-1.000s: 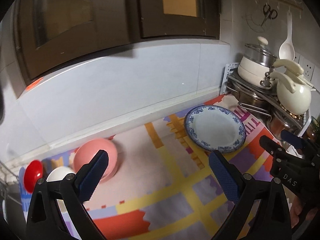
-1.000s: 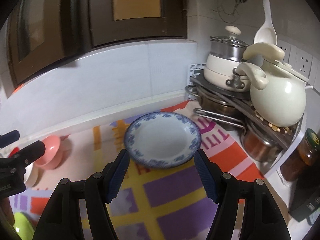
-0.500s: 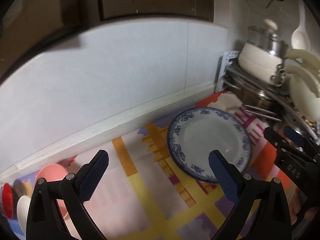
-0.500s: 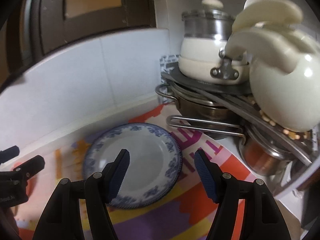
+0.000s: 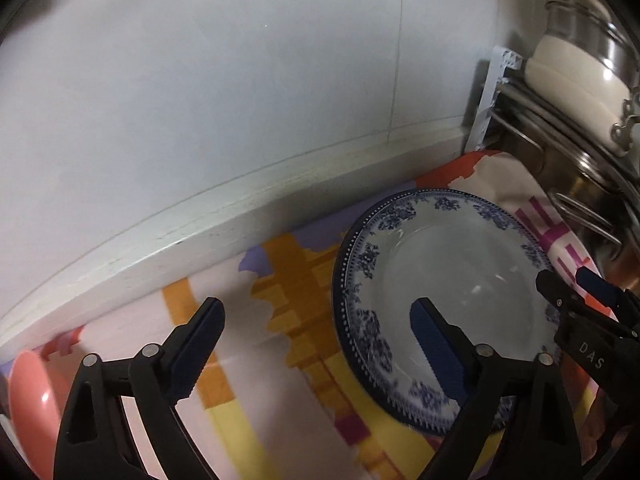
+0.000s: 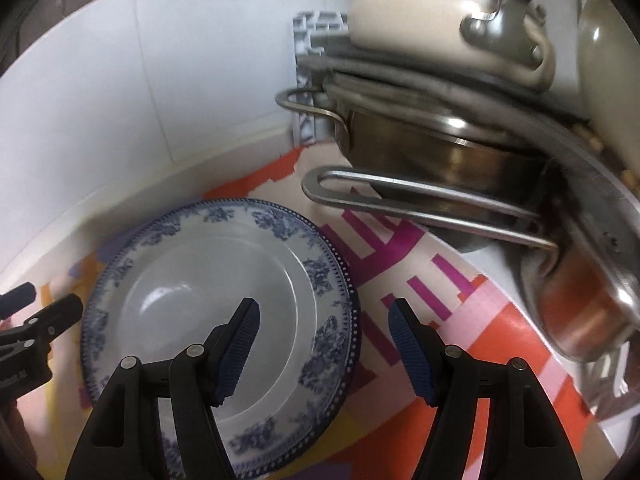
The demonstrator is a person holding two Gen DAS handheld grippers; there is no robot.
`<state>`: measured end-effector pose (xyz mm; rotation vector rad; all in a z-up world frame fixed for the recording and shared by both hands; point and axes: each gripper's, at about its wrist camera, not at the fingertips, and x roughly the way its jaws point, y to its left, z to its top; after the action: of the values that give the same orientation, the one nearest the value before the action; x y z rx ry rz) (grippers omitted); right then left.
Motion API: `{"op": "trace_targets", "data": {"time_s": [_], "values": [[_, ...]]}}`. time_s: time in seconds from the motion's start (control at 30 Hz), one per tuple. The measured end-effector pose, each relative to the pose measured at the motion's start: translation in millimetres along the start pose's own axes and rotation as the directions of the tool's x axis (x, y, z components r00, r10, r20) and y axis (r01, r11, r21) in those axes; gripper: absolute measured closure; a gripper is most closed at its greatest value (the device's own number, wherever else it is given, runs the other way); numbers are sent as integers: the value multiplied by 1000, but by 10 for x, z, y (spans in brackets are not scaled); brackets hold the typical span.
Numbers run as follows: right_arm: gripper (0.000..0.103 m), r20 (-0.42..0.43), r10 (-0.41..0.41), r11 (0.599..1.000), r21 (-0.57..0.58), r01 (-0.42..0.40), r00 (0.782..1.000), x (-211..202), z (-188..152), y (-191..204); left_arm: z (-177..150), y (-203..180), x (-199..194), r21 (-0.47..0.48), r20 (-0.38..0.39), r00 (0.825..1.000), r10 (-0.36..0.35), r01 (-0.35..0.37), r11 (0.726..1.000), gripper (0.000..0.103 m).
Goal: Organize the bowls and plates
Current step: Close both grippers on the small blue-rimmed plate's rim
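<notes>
Left wrist view, lower frame: the left gripper (image 5: 316,348) is spread wide with nothing between its blue pads, one finger (image 5: 192,354) over the patterned mat (image 5: 248,396), the other over the near part of the plate (image 5: 460,280). Whether that finger touches the plate, I cannot tell. At the lower left edge, a pink bowl (image 5: 28,392) peeks in, well apart from the plate.

Right wrist view, bottom centre: the right gripper (image 6: 324,344) is also wide open and holding nothing, and it straddles the plate's right rim, left finger above the white well, right finger (image 6: 412,360) over the mat just beside the rim. The other gripper shows at the left edge of this frame, on the plate's far side.

Middle of both frames: the blue-and-white plate lies flat on the mat that covers the tabletop (image 6: 496,258), floral border all round, empty.

Further back, on the right: a long loop handle (image 6: 420,204) sticks out over the mat near the plate, attached to the steel pots (image 6: 440,148) stacked there. A cream pot (image 6: 420,12) with a metal handle sits on top of the stack, a little blurred. Behind everything runs the white tiled wall (image 5: 200,92), with its raised ledge meeting the mat just beyond the plate.
</notes>
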<state>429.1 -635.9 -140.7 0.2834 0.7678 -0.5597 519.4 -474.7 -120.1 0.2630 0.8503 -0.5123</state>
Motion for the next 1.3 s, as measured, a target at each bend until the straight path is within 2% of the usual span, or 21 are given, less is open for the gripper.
{"op": "trace_targets", "data": {"time_s": [0.27, 0.33, 0.4, 0.67, 0.83, 1.07, 1.3], "values": [[36, -7, 1, 1000, 7, -1, 1000, 161, -17, -51, 15, -83, 304, 13, -42, 999, -30, 31, 999, 24], [42, -27, 14, 1000, 17, -13, 1000, 206, -10, -80, 14, -103, 343, 17, -47, 998, -31, 32, 999, 30], [43, -43, 23, 999, 26, -22, 999, 244, -9, -98, 19, -124, 376, 18, -57, 998, -35, 36, 999, 35], [63, -40, 45, 999, 12, -45, 998, 286, 2, -58, 28, -171, 457, 1, -75, 993, -89, 90, 996, 48], [64, -42, 44, 999, 2, -44, 998, 356, 31, -40, 51, -209, 478, 13, -82, 991, -104, 105, 994, 63], [64, -38, 42, 999, -14, -43, 998, 270, 15, 4, 20, -153, 460, 6, -75, 994, -85, 85, 996, 65], [64, -41, 63, 998, -14, -63, 997, 63, -3, 84, -25, -88, 268, -2, -66, 996, -64, 64, 998, 65]]}}
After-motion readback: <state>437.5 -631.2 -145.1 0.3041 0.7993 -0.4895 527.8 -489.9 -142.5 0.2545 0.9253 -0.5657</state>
